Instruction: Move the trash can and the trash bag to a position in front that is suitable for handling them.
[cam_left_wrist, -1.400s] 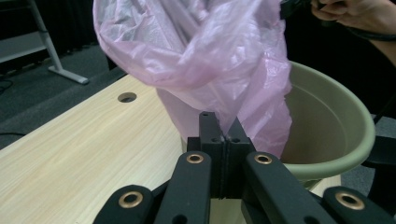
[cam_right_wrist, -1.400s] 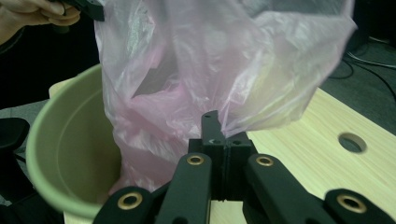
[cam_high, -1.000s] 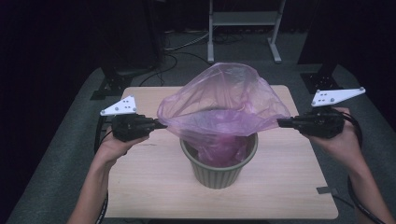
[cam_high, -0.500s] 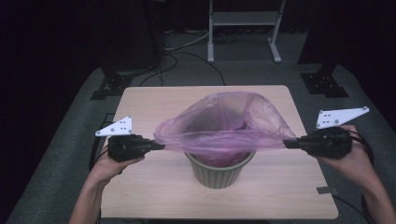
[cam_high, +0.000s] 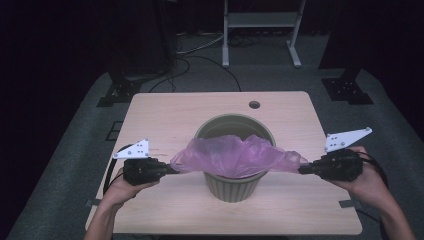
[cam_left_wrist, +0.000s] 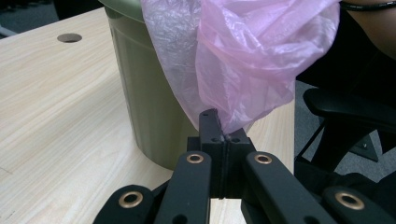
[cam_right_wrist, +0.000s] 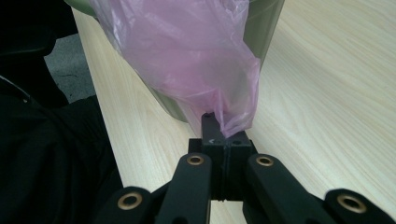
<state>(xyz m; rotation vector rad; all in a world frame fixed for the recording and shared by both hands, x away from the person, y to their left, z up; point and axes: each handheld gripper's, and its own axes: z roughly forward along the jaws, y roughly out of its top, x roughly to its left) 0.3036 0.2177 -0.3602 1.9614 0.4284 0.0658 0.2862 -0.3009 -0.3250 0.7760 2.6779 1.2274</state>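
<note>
**Bag stretched across bin mouth**

Film of a thin pink plastic bag (cam_high: 235, 156) spans the near rim of the round olive-green plastic bin (cam_high: 235, 182) at centre frame on the pale wooden tabletop (cam_high: 170, 115). The left gripper (cam_high: 170, 169) and right gripper (cam_high: 302, 169) each pinch an opposite edge, jaws together on it. The bag looks light, limp, slippery and tearable; its edges seem the best hold.

High view sits above the person's side of the desk (cam_high: 165, 115), looking forward and down, far enough back to catch the floor beyond. Each gripper view rides right behind its own claw, super close and low over the desktop. All three share the green bin (cam_high: 235, 182) and pink bag (cam_high: 235, 157).
</note>
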